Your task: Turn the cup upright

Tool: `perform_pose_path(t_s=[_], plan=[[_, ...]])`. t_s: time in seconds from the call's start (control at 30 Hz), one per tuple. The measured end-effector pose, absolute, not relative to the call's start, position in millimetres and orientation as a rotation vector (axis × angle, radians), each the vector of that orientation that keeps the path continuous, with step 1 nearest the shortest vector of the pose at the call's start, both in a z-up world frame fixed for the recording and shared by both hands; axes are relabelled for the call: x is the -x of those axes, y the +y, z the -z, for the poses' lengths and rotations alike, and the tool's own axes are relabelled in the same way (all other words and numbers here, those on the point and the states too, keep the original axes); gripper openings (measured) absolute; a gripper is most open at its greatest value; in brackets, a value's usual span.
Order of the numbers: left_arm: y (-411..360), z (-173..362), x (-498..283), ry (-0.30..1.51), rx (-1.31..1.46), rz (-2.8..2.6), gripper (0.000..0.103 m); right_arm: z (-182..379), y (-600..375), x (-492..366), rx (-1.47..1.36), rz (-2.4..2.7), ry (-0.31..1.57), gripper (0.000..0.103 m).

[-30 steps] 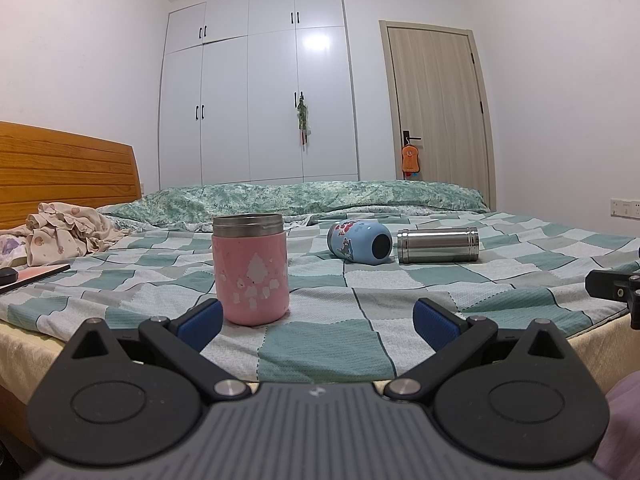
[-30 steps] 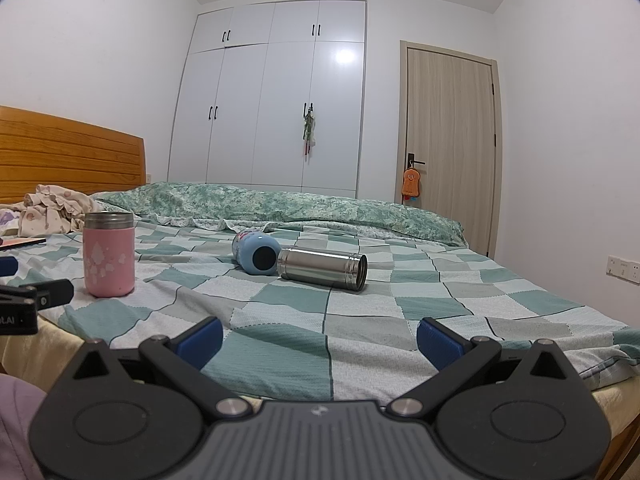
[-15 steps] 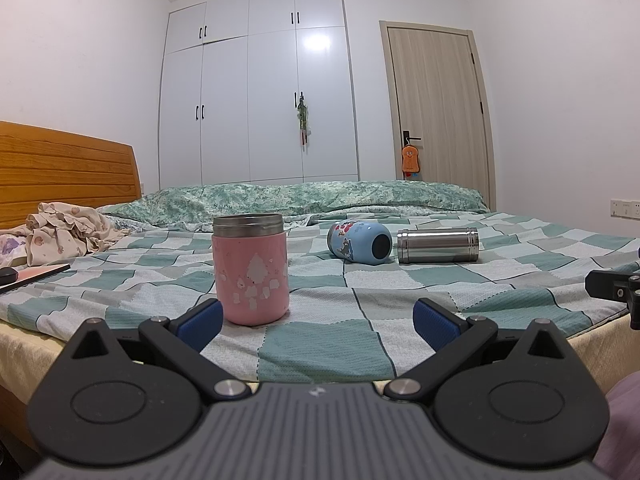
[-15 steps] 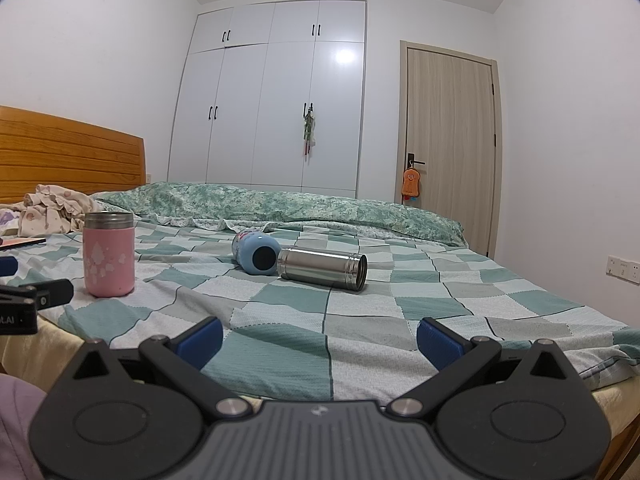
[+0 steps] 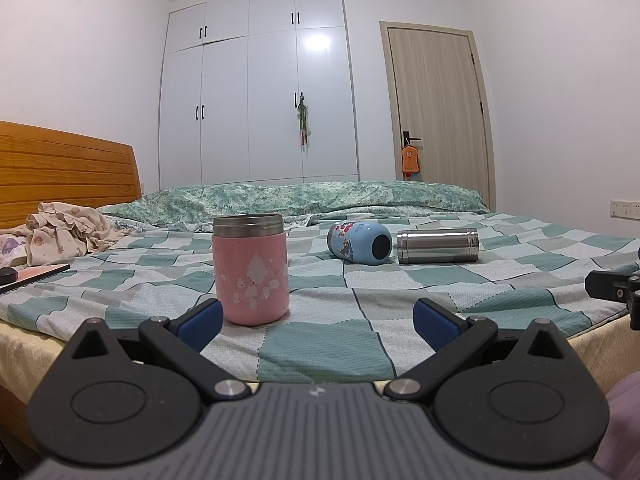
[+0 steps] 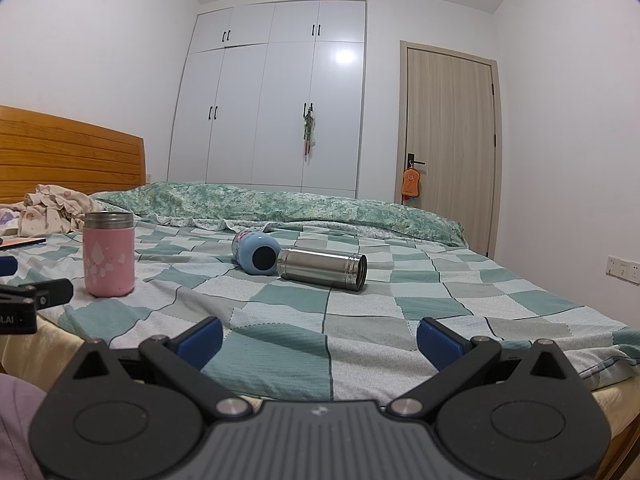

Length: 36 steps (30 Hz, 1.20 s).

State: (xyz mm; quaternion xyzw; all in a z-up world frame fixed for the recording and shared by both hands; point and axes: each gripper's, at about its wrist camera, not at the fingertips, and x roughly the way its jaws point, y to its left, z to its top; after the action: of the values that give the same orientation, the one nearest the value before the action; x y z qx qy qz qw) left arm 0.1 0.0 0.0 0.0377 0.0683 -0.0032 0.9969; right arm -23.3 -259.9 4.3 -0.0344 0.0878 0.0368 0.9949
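A pink cup with a steel rim stands upright on the checked bed cover, just ahead of my left gripper, which is open and empty. It also shows in the right wrist view at the left. A blue cup lies on its side mid-bed. A steel cup lies on its side right beside it. My right gripper is open and empty at the bed's near edge, well short of both lying cups.
A wooden headboard is at the left with crumpled clothes and a flat book near it. A folded green duvet lies along the far side. Wardrobe and door stand behind.
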Motion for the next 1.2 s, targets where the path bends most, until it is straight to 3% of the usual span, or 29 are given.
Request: perform_pose_path(t_s=[0.63, 1.2], plan=[[-8, -10, -14, 0.180, -0.057, 0.051, 0.103, -19, -261, 9, 0.093, -0.124, 0.213, 0.103], [-57, -47, -114, 0.154, -0.093, 0.122, 0.103, -65, -251, -119, 0.475, -0.213, 0.280, 0.103]])
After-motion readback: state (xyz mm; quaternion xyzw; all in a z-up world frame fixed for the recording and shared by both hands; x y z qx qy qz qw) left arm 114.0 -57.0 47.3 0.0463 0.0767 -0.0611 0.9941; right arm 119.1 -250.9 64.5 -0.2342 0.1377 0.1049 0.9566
